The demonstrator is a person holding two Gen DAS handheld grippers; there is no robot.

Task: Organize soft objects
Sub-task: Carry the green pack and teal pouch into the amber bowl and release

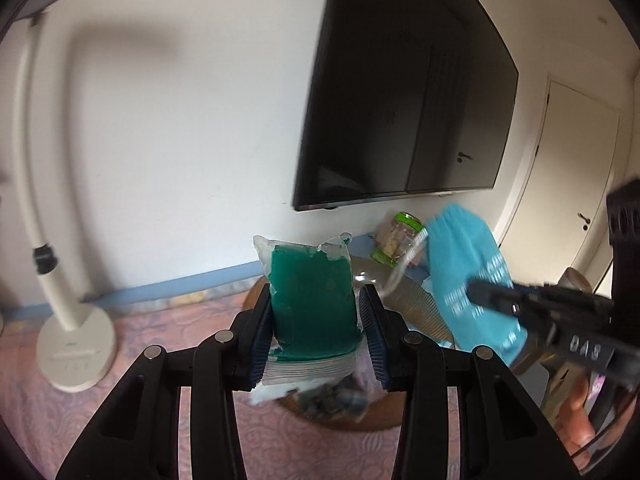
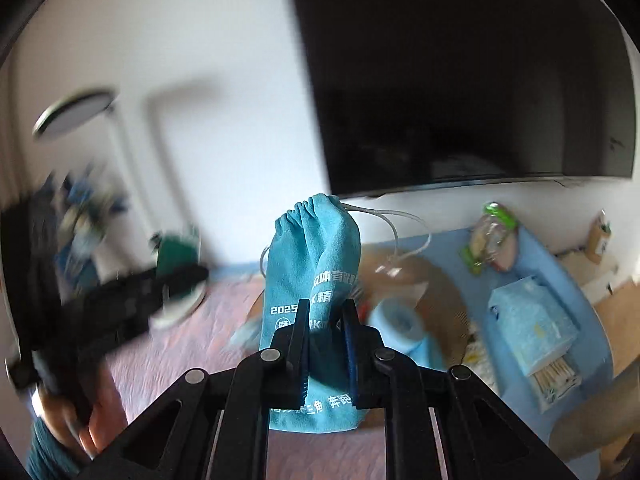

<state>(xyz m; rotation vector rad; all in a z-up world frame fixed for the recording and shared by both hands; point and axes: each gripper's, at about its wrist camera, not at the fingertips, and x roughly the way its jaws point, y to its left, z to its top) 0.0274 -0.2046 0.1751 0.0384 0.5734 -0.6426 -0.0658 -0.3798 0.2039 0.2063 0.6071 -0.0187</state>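
My left gripper (image 1: 316,300) is shut on a clear plastic pack with a green block inside (image 1: 312,300), held upright in the air above the pink cover. My right gripper (image 2: 325,312) is shut on a light blue drawstring pouch (image 2: 314,264) with white print, its gathered mouth up and a white cord looping off to the right. In the left wrist view the blue pouch (image 1: 476,280) and the right gripper (image 1: 480,292) on it show at the right. In the right wrist view the left gripper (image 2: 180,276) shows blurred at the left with the green pack (image 2: 176,252).
A pink patterned cover (image 1: 160,380) lies below, with a round brown tray (image 1: 416,308) on it. A blue tray (image 2: 560,280) holds a tissue box (image 2: 532,320), cotton swabs and a green-capped jar (image 2: 488,240). A white floor lamp (image 1: 76,332) stands left; a dark TV (image 1: 404,92) hangs on the wall.
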